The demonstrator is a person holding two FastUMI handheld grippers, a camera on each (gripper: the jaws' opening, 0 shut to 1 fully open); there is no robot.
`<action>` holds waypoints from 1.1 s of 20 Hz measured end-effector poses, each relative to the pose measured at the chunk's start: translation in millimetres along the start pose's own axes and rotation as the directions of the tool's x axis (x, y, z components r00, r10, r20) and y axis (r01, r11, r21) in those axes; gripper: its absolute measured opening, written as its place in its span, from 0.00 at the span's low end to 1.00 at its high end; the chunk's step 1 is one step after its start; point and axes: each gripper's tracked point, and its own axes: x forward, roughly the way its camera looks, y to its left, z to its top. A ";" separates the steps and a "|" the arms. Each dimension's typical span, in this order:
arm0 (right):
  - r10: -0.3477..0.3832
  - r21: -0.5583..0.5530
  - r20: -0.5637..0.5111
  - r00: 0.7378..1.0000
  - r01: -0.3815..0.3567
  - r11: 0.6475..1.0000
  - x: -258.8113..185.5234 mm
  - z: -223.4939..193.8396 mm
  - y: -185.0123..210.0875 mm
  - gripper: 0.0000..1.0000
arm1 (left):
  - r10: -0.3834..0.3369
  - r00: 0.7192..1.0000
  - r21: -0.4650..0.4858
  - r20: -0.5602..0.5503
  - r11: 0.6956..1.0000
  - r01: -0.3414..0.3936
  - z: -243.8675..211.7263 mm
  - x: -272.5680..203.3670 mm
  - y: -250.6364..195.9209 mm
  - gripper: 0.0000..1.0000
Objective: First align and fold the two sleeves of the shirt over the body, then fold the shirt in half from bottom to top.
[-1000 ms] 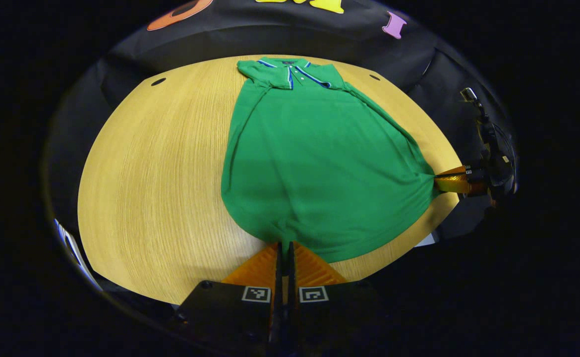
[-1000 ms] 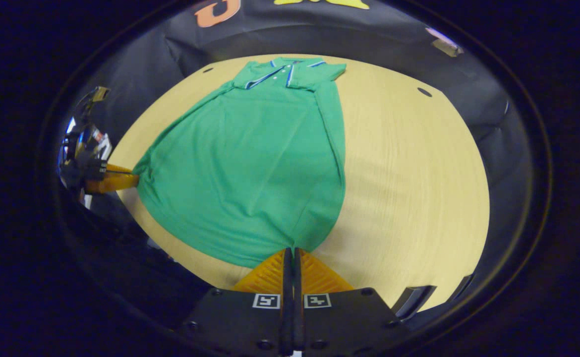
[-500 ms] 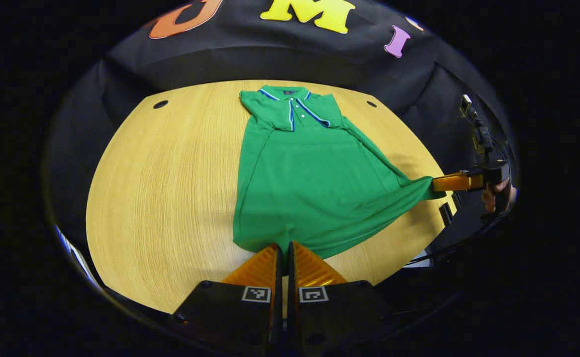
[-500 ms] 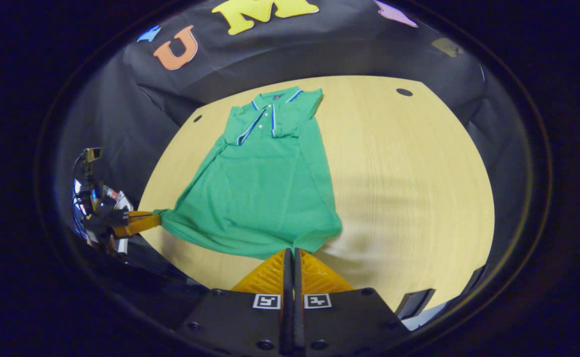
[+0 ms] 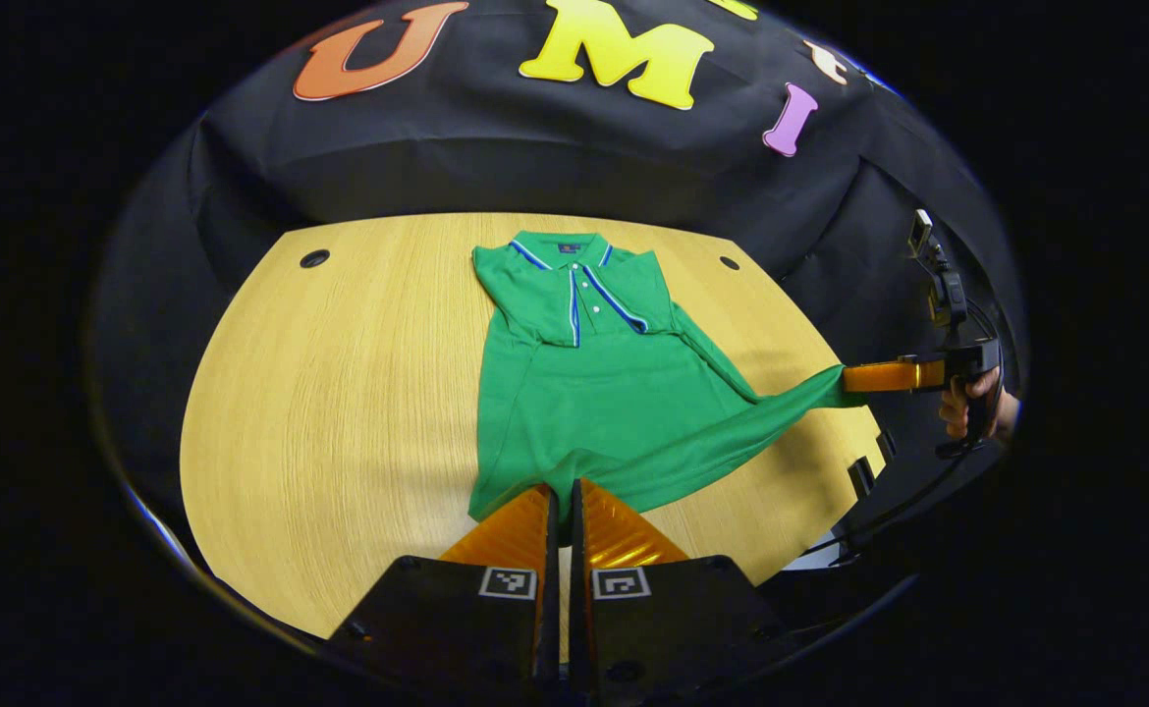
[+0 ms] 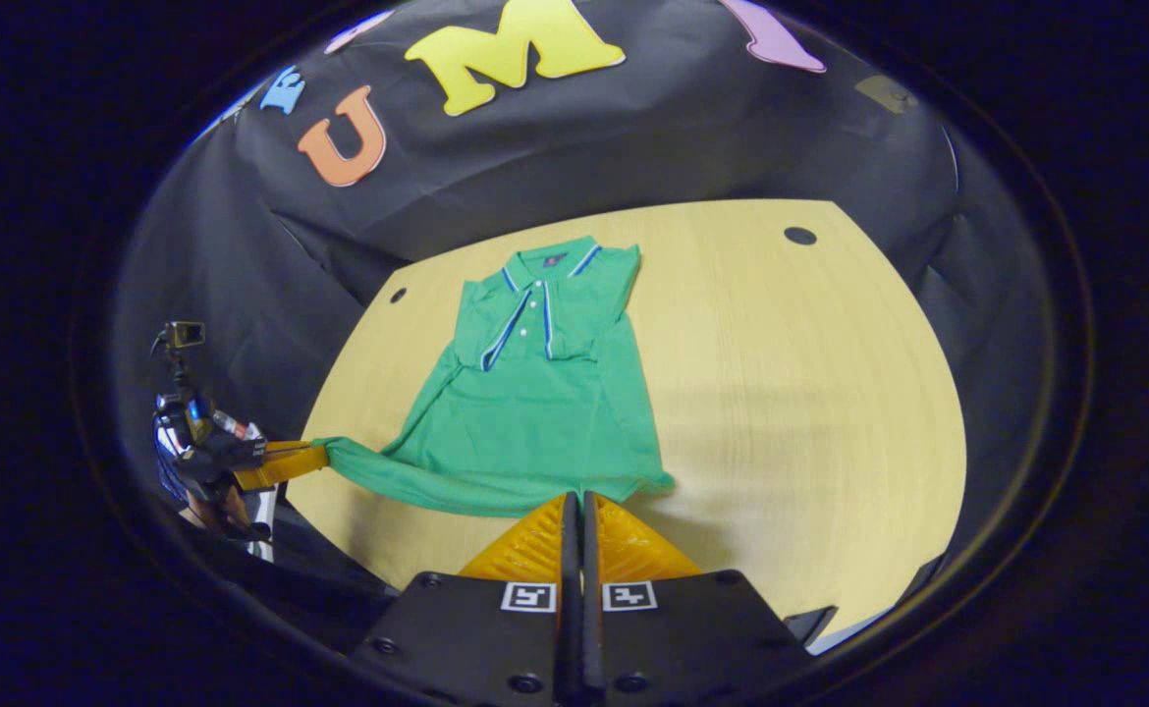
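Shirt [image 5: 604, 393] lies collar-far on my surface [image 5: 339, 393], sleeves folded in. My left gripper [image 5: 563, 511] is clamped on one hem corner; my right gripper [image 6: 579, 516] pinches the other. Both corners are raised off the wood, hem stretched between them.

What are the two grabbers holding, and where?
The green shirt, by its bottom hem: the left gripper pinches one corner, the right gripper the other.

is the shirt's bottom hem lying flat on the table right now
No, both grippers hold the hem of the shirt lifted off the table.
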 end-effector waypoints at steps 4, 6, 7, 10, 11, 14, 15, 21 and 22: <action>0.011 -0.001 0.049 0.999 -0.011 1.000 -1.0 39.3 4.8 0.02 | 0.001 0.998 -0.010 0.065 1.000 -0.001 45.4 -1.4 8.7 0.07; 0.013 0.002 0.077 0.997 -0.013 1.000 -4.2 59.0 6.0 0.02 | -0.001 0.996 -0.028 0.088 1.000 0.003 64.5 -1.9 12.1 0.07; 0.015 0.001 0.087 0.996 -0.015 1.000 -4.4 67.3 6.9 0.03 | -0.009 0.996 -0.037 0.092 0.999 0.012 72.6 -1.1 11.7 0.07; 0.020 -0.012 0.108 0.994 -0.019 1.000 -2.2 92.4 9.5 0.02 | -0.012 0.993 -0.029 0.116 0.999 0.015 98.5 -0.4 19.3 0.07; 0.020 -0.018 0.119 0.993 -0.018 1.000 -1.6 100.9 10.9 0.02 | -0.010 0.991 -0.026 0.130 1.000 0.014 109.6 1.0 21.6 0.07; 0.030 -0.031 0.151 0.988 -0.025 0.999 4.4 128.8 16.1 0.02 | 0.013 0.984 -0.024 0.176 1.000 -0.009 141.5 3.3 35.0 0.07; 0.028 -0.039 0.159 0.987 -0.023 0.999 6.5 136.6 16.4 0.03 | 0.014 0.981 -0.034 0.193 0.999 -0.007 153.1 6.0 36.0 0.07; 0.043 -0.070 0.192 0.980 -0.030 0.997 29.0 179.1 25.1 0.02 | 0.019 0.965 -0.051 0.260 0.999 -0.006 206.1 26.7 46.0 0.07; 0.040 -0.076 0.198 0.979 -0.026 0.997 33.4 185.9 24.3 0.02 | 0.019 0.964 -0.052 0.266 0.999 -0.005 213.5 31.9 47.0 0.07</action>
